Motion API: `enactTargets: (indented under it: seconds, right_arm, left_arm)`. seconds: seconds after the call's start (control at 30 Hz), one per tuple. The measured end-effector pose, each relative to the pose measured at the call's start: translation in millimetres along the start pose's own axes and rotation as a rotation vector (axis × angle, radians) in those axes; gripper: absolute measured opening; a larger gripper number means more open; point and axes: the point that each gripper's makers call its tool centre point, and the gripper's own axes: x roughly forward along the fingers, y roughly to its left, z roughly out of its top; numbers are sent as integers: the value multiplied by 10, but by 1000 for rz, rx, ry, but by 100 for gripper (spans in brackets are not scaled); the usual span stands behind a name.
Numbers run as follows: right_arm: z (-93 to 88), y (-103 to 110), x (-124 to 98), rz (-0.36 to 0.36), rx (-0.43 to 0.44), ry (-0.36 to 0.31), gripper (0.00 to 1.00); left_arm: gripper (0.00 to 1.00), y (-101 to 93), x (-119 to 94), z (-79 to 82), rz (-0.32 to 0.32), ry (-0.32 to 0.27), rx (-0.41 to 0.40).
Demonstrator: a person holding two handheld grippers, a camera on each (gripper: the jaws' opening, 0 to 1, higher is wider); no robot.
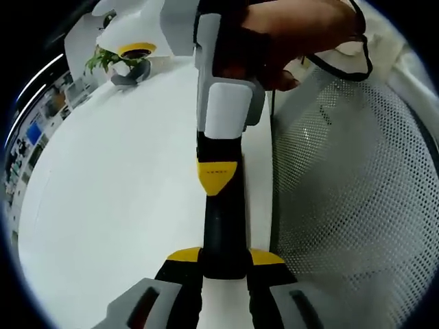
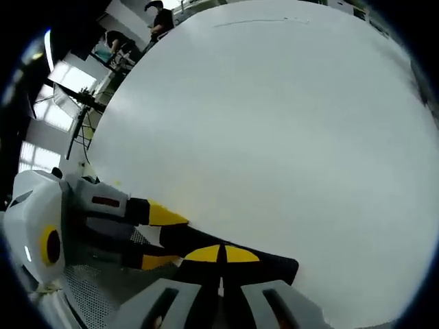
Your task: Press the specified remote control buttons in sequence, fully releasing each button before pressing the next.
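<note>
**Right tip on the remote, left clamps it – press step**

The remote [image 1: 223, 226] is a slim black bar held off the white table [image 1: 103, 205], running straight away from the left gripper [image 1: 225, 257]. Its near end is pinched between the left jaws, whose yellow tips sit on either side. No buttons can be made out in either view.

The right gripper [image 1: 218, 179] comes in from the far end with a person's hand [image 1: 288, 34] around its body. Its yellow tip lies on the remote's upper face about midway along; real contact or a hair above, cannot tell.

In the right gripper view the right gripper [image 2: 221, 255] has its jaws closed together with only a thin seam between the tips, lying over the remote [image 2: 271, 264]. The left gripper [image 2: 161, 237] enters from the left, one jaw on each side of the bar.

Around them are a white perforated mesh [image 1: 357, 171] just beside the table edge and a potted plant [image 1: 120, 65] far back.

Judged step: one button press in the sequence.
- Keep the left clamp firm and steady so the bar doesn't pivot.
- Push square down with the closed tip and don't slide.
- Lift fully clear before moving to the next button.
- The tip is broad against the narrow bar, so there is a risk of hitting two keys.
</note>
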Motion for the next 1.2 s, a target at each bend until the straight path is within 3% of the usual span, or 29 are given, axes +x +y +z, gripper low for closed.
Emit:
enactTargets:
  seconds: [0.57, 0.8, 1.0, 1.2]
  right_arm:
    - [63, 7, 21, -43, -88, -53, 0]
    - [61, 34, -138, -38, -57, -119, 0]
    - [-12, 14, -183, -15, -12, -115, 0]
    - [-77, 69, -137, -3, -27, -91, 0]
  left_arm:
    - [24, 4, 4, 2, 3, 5, -12]
    - [24, 2, 2, 4, 7, -9, -17]
    - [24, -1, 1, 8, 12, -19, -17]
    - [24, -3, 5, 9, 14, -13, -15]
